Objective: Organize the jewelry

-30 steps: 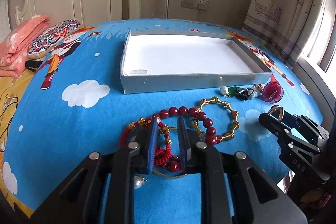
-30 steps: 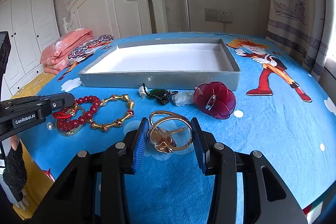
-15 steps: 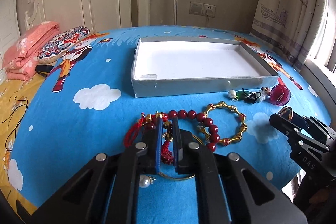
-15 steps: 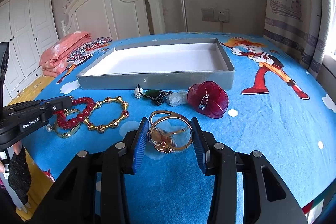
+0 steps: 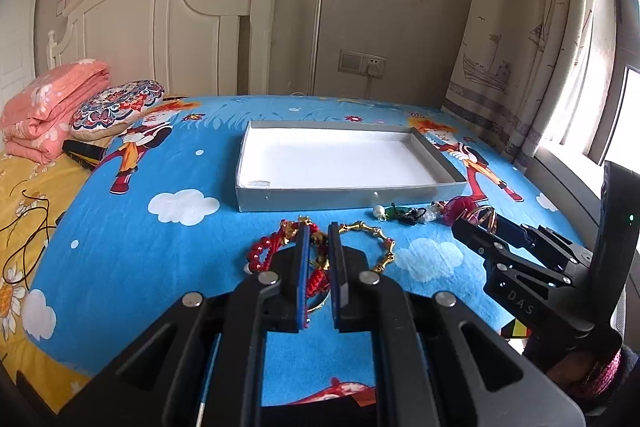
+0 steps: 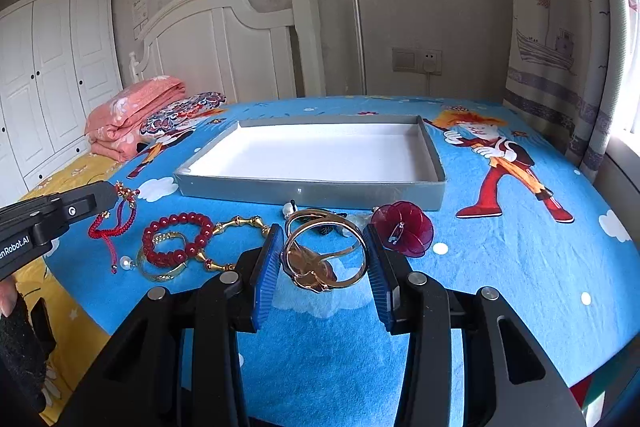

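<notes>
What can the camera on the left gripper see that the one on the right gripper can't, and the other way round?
Only the left view shows the window and the right gripper from outside. Only the right view shows the white wardrobe and the red cord bracelet hanging from the left gripper. Both show the gray tray, with nothing visible inside, and the gold bangle.

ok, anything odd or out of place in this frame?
Nothing damaged. The grey tray holds no jewelry; every piece sits loose on the blue bedsheet. The red bead bracelet overlaps a gold bangle and gold link bracelet.
</notes>
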`<state>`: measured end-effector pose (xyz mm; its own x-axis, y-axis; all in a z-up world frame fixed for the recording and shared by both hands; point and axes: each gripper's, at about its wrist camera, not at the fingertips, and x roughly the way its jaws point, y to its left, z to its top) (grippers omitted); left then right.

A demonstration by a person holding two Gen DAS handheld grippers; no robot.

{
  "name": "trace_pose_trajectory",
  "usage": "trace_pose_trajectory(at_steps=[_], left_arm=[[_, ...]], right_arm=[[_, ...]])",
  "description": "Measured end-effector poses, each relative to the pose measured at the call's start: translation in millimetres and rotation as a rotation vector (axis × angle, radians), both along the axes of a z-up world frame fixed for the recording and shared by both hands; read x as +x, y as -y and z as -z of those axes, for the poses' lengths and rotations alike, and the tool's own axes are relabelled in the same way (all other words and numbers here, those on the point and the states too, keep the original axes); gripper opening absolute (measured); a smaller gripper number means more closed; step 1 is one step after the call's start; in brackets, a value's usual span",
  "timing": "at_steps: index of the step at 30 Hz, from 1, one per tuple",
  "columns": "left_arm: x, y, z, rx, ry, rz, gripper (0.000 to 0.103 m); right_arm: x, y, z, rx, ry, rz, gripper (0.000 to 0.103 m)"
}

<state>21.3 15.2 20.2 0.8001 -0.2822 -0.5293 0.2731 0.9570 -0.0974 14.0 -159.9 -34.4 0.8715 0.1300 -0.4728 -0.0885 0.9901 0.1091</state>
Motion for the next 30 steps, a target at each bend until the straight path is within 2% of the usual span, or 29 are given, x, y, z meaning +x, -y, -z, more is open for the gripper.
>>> trace_pose_trajectory(at_steps=[5, 7, 16, 18, 20, 23, 30], left_arm=[[-11.2, 12.4, 6.9, -0.006, 0.024, -0.017, 0.009], [-13.2, 16.8, 8.5, 0.008, 0.050, -0.036, 0.000], [1.4, 19.0, 18.3, 0.008, 0.037, -0.047, 0.000], [0.7, 14.6, 20.0, 0.000, 0.032, -0.039, 0.003], [-2.3, 11.1, 22.4, -0.011, 0.024, -0.015, 0.022], [-6.9, 17.5, 33.0, 0.002, -0.021, 0.074, 0.023], [8.2, 41.6, 72.0, 0.089, -0.142, 0.121, 0.029]], right_arm=[[-4.2, -0.7, -6.4, -0.020, 0.013, 0.012, 0.040], [-4.4, -0.5, -8.0, -0.026, 0.016, 0.020, 0.040], [0.0, -2.5, -6.6, -0.036, 0.005, 0.022, 0.040], [0.0, -1.9, -5.8, -0.033, 0.001, 0.022, 0.040], [-0.2, -1.2, -5.4, -0.031, 0.000, 0.022, 0.040], [0.3, -1.0, -3.1, -0.025, -0.006, 0.018, 0.040], [1.1, 2.8, 1.4, -0.014, -0.017, 0.024, 0.040]])
